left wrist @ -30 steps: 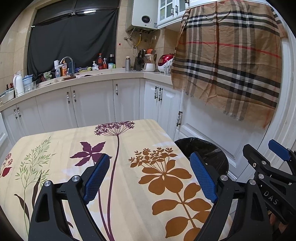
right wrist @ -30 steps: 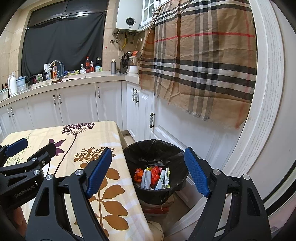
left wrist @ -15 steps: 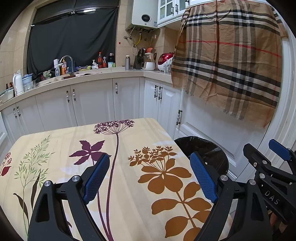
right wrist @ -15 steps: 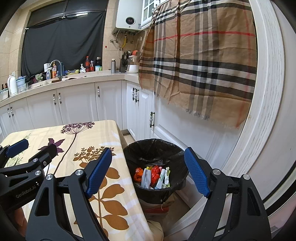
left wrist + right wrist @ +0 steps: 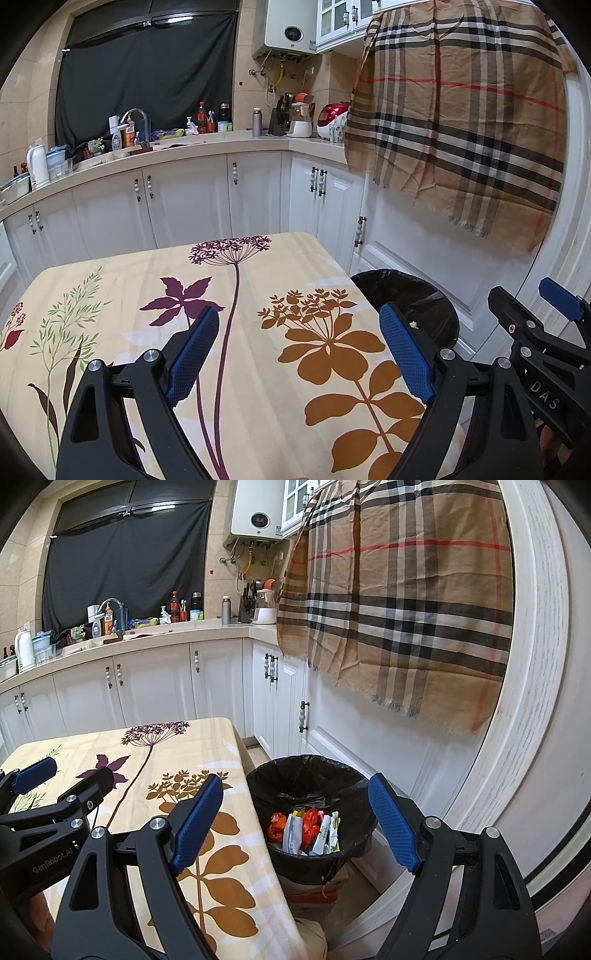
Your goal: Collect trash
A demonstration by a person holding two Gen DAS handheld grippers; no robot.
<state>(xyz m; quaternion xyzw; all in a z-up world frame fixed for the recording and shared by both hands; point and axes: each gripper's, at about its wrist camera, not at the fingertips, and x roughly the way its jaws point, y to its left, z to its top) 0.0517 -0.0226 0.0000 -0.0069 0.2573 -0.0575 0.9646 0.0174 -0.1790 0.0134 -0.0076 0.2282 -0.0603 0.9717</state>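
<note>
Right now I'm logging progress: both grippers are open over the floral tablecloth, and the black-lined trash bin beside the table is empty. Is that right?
Not quite. The black-lined trash bin is not empty: the right wrist view shows red, white and green wrappers lying in it. The rest holds: the left gripper and right gripper are both open, holding nothing, by the floral tablecloth.

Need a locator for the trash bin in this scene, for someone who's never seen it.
Find the table with the floral tablecloth; on the floor just off its right edge, before the white cabinet doors, stands the round bin lined with a black plastic bag. It alone there is black, and holds red, white and green wrappers.
</note>
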